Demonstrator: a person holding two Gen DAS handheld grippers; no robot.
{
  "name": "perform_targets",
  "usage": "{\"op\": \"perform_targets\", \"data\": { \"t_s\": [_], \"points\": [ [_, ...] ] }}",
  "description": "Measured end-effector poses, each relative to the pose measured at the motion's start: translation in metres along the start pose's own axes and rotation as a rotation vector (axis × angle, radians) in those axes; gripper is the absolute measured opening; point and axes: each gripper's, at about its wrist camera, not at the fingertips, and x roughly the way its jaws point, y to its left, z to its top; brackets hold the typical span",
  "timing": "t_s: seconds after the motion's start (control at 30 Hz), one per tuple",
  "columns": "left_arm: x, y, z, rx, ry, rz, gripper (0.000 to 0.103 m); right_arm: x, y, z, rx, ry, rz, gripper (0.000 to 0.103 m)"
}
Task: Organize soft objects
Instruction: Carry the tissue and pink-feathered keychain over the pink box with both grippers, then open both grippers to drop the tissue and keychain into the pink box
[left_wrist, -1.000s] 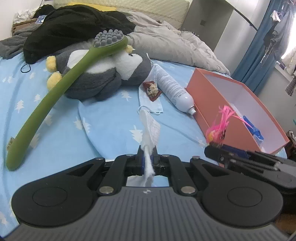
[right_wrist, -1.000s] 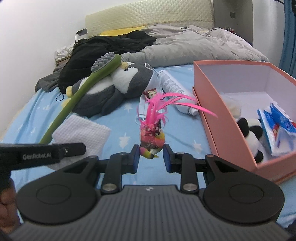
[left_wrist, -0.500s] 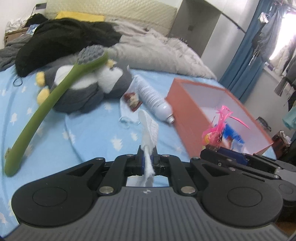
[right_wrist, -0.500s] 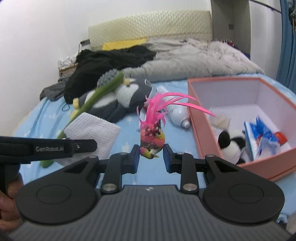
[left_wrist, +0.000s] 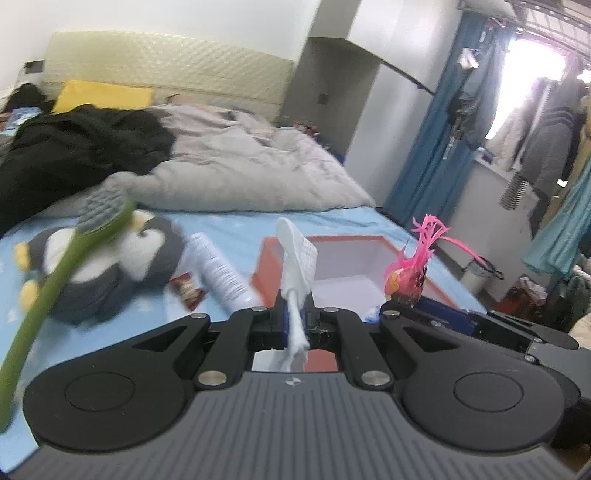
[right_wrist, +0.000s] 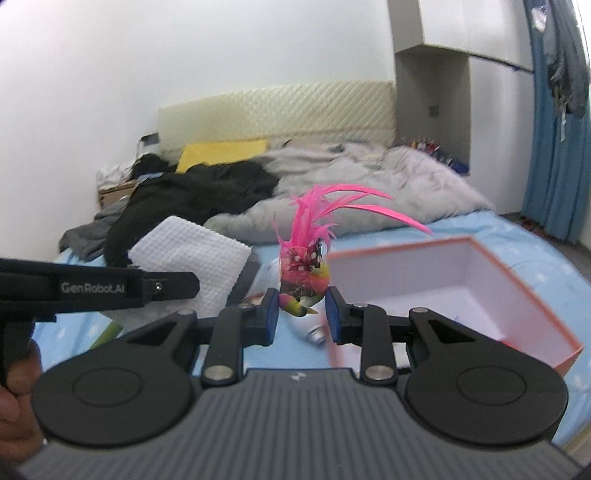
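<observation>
My left gripper is shut on a white waffle cloth, held up above the blue bed; the cloth also shows in the right wrist view. My right gripper is shut on a pink feather bird toy, also seen in the left wrist view. The pink box with white inside lies ahead and to the right, its near wall in the left wrist view. A grey penguin plush lies on the bed to the left.
A green long-handled brush leans over the penguin. A white spray bottle and a red snack packet lie beside the box. A grey duvet and black clothes fill the bed's far end.
Both grippers have risen and tilted upward with their objects; the bed and box have dropped lower in view. The box's contents have gone out of sight. Both grips are unchanged.
</observation>
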Motion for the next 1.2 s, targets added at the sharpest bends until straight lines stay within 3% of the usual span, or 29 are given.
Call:
{"op": "perform_targets", "data": {
  "t_s": [0.23, 0.5, 0.87, 1.03, 1.2],
  "points": [
    [0.037, -0.037, 0.031, 0.051, 0.02, -0.068, 0.007, 0.008, -0.04, 0.03, -0.006, 0.013, -0.063, 0.031],
    [0.119, -0.061, 0.054, 0.065, 0.185, -0.129, 0.007, 0.041, -0.09, 0.043, 0.038, 0.13, -0.109, 0.031],
    [0.221, -0.077, 0.064, 0.039, 0.395, -0.113, 0.007, 0.104, -0.147, 0.032, 0.075, 0.35, -0.181, 0.031],
    [0.24, -0.08, 0.058, 0.039, 0.448, -0.088, 0.007, 0.117, -0.158, 0.013, 0.093, 0.423, -0.184, 0.031],
    [0.245, -0.086, 0.058, 0.078, 0.457, -0.077, 0.009, 0.119, -0.163, 0.007, 0.094, 0.441, -0.185, 0.032]
  ]
}}
